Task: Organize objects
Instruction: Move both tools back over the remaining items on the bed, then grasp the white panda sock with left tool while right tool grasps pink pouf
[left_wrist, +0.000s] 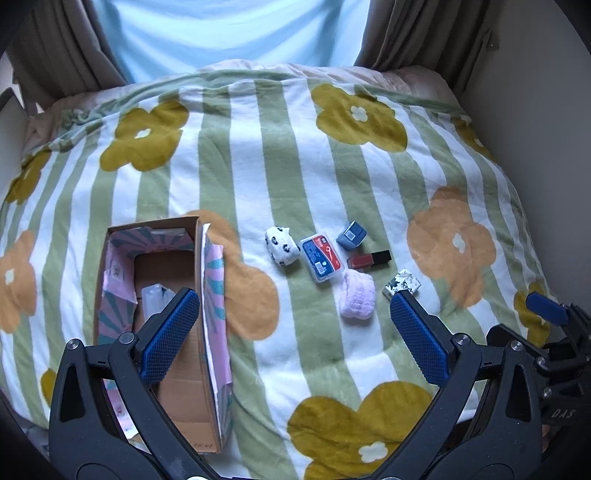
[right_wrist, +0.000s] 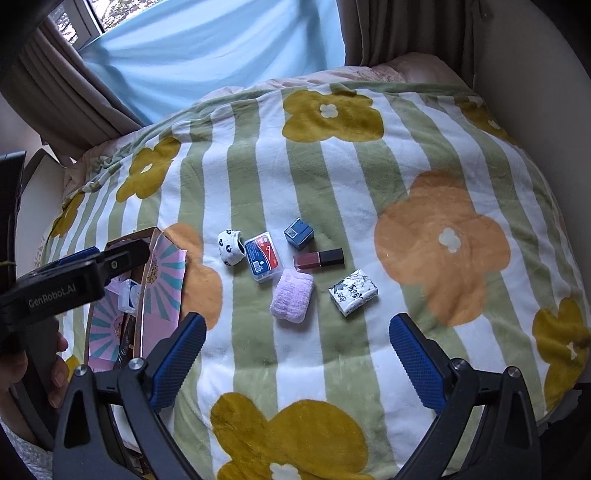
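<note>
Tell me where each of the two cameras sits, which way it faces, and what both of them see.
Left wrist: rides the left gripper, looking forward over the blanket at the cardboard box; its open blue fingers and the right gripper's tip show.
Right wrist: rides the right gripper, facing the small items; its open fingers, the left gripper and a hand show.
Shared: box, pink cloth, floss case, lipstick, blue box.

green-striped floral blanket (right_wrist: 332, 177); lilac towel (right_wrist: 291, 301)
</note>
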